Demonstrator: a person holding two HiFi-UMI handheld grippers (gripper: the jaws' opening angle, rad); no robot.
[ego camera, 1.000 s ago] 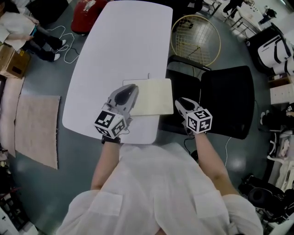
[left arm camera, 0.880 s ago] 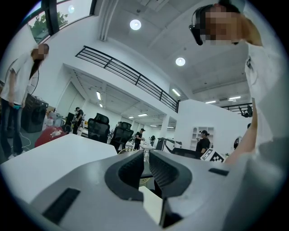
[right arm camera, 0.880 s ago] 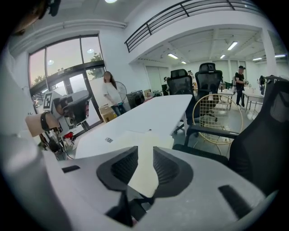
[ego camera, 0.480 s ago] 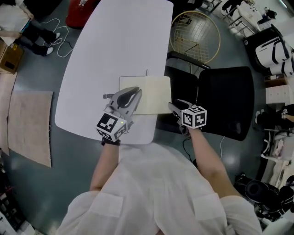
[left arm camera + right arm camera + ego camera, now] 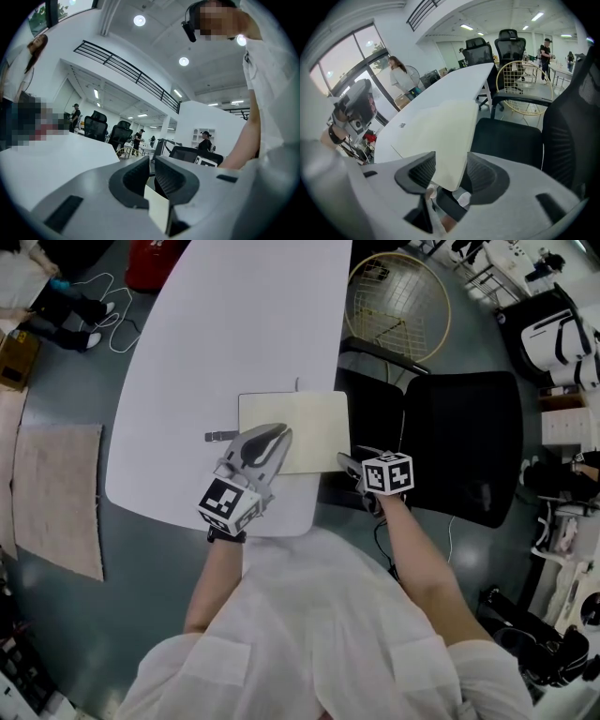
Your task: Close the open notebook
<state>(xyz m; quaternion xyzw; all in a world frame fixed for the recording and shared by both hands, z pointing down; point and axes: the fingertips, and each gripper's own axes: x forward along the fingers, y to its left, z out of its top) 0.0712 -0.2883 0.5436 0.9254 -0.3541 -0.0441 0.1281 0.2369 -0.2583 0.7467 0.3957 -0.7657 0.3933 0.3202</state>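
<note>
A cream notebook point(image 5: 305, 418) lies flat near the front right edge of the white table point(image 5: 234, 324), with a thin ribbon sticking out of its far edge. I cannot make out a fold line on it. My left gripper point(image 5: 281, 431) rests over the notebook's near left part, pointing level, its jaws close together with nothing between them point(image 5: 151, 164). My right gripper point(image 5: 345, 463) tilts down at the near right corner. Its jaws are opening, and the notebook point(image 5: 440, 136) corner sits between them with a gap on each side point(image 5: 450, 159).
A small grey tag point(image 5: 221, 436) lies on the table left of the notebook. A black office chair point(image 5: 464, 446) stands tight against the table's right side, with a round wire frame point(image 5: 398, 310) behind it. A rug point(image 5: 56, 493) covers the floor on the left.
The right gripper came down toward the notebook's near right corner and its jaws spread. The left gripper sank a little over the notebook. The notebook stayed in place.
</note>
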